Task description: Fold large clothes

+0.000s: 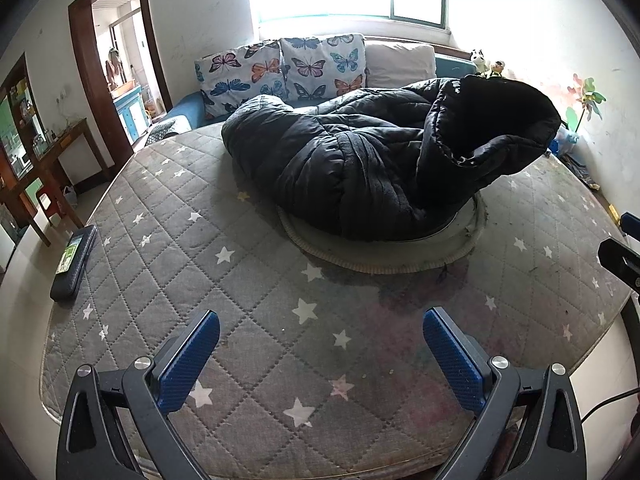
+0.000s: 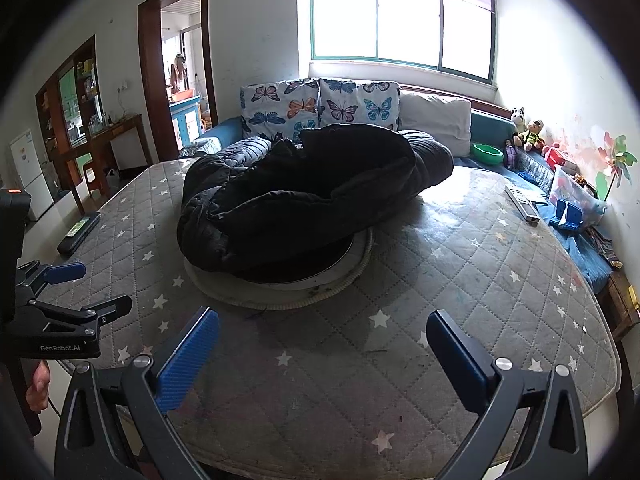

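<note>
A large black puffer coat (image 1: pixel 372 160) lies crumpled in a heap on the middle of a round table covered by a grey quilted star-print cloth (image 1: pixel 224 280). It also shows in the right wrist view (image 2: pixel 304 196), resting partly on a round turntable (image 2: pixel 352 268). My left gripper (image 1: pixel 320 344) is open and empty, hovering over the near table edge, well short of the coat. My right gripper (image 2: pixel 324 344) is open and empty, also near the front edge. The left gripper shows at the left edge of the right wrist view (image 2: pixel 76 284).
A dark flat case (image 1: pixel 74 264) lies at the table's left edge. A sofa with butterfly cushions (image 1: pixel 280 68) stands behind the table under a window. A remote (image 2: pixel 522 202), toys and boxes (image 2: pixel 572 196) sit at the right. A wooden desk (image 1: pixel 44 168) stands left.
</note>
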